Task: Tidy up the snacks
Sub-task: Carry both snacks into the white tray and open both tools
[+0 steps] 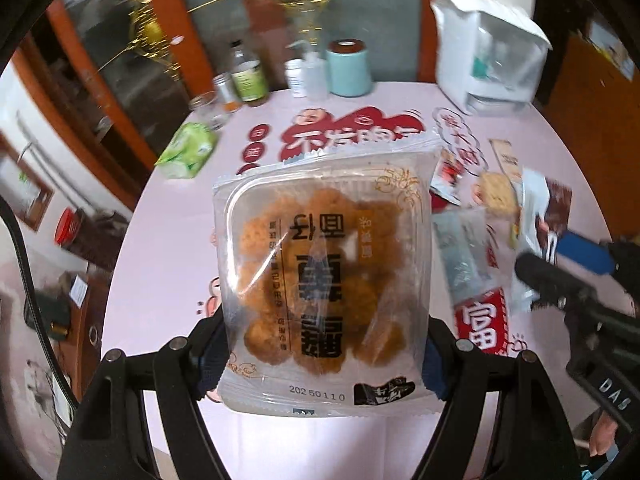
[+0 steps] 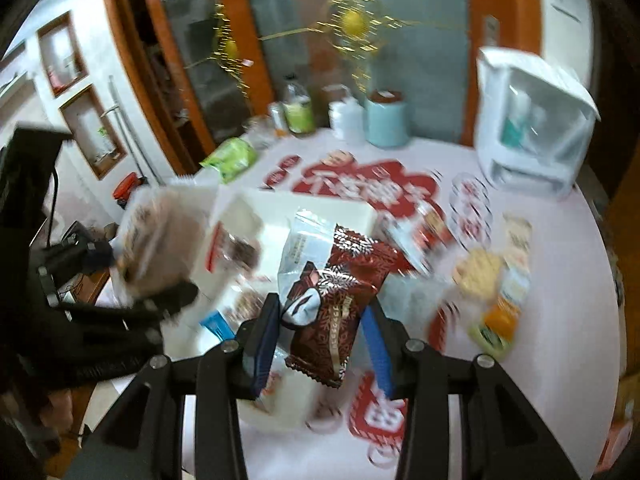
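My left gripper is shut on a clear packet of golden-brown fried snacks, its blue pads pressing on both lower edges, held above the pink table. My right gripper is shut on a dark red and white snack packet, above a white tray. In the right wrist view the left gripper shows blurred at the left with its clear packet. In the left wrist view the right gripper enters from the right edge, over loose snack packets.
The round table has a pink cloth with red print. Along its back stand a white appliance, a teal canister, bottles and a green tissue pack. Several loose snack packets lie on the right side.
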